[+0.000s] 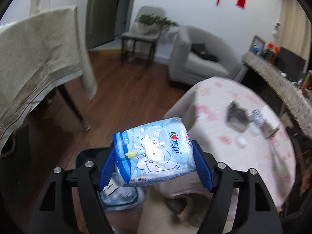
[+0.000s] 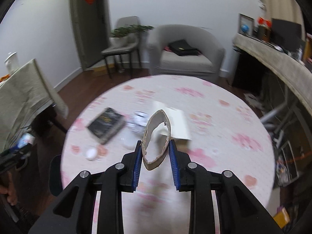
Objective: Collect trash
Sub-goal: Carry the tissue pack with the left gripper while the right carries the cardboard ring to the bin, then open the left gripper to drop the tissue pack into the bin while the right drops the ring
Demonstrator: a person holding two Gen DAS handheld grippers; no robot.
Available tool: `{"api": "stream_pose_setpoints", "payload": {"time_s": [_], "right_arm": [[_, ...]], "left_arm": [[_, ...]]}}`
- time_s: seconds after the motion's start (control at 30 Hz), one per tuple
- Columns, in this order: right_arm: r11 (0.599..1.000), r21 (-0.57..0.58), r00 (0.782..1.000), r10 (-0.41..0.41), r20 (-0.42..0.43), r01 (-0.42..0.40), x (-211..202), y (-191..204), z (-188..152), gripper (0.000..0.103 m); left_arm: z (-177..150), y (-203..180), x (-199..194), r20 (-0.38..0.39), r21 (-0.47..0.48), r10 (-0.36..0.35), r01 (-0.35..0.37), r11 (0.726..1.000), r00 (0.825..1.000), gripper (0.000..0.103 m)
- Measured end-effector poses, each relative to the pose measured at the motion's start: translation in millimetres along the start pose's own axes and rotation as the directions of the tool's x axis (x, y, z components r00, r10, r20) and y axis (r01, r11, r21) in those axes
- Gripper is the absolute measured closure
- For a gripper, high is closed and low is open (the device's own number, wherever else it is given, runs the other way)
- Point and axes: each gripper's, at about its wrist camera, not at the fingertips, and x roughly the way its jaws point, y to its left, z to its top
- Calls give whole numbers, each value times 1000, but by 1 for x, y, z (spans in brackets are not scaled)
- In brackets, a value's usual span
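Observation:
My left gripper (image 1: 154,156) is shut on a blue tissue pack (image 1: 154,154) with a cartoon print, held in the air over the wood floor left of the round table (image 1: 269,156). Below it sits a bin with a light liner (image 1: 120,197) and trash inside. My right gripper (image 2: 155,148) is shut on a squashed cardboard tube (image 2: 145,142), lifted above the pink-flowered round table (image 2: 224,142). On that table lie a dark book (image 2: 106,124), a crumpled wrapper (image 2: 139,120), a white paper (image 2: 178,122) and small white lumps (image 2: 91,153).
A cloth-covered table (image 1: 39,62) stands to the left, a grey chair (image 1: 144,35) and a grey armchair (image 2: 185,52) behind. A cluttered sideboard (image 2: 273,58) runs along the right. A person's hand (image 2: 9,193) shows at the lower left edge of the right wrist view.

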Motion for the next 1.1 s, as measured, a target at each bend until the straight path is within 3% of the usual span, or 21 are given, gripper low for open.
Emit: {"api": "stream_pose_setpoints", "payload": {"time_s": [0.1,0.27,0.6,0.93,1.1], "right_arm": [[998,-35,999,44,20,-43,-1,22,6,76],[988,-80,991,131,7,-130,9,63,9,76],[941,-178,958,283,-48,-287,29,154,10,76],[881,-260,917,359,-175,-395,57,231,-11,76],[862,-282,900,360,-247,-422,78,259,-25,76]], "left_arm": [[-4,18,4,-16,-30,-9,9,1000,1000,29],[-17,47,17,-46,-28,63,-64,998,997,29],[-48,102,46,-157,-61,115,-126,990,981,29],[-67,129,74,-268,-83,111,-138,987,957,24],[-67,138,74,-283,-88,112,-142,986,953,22]]}}
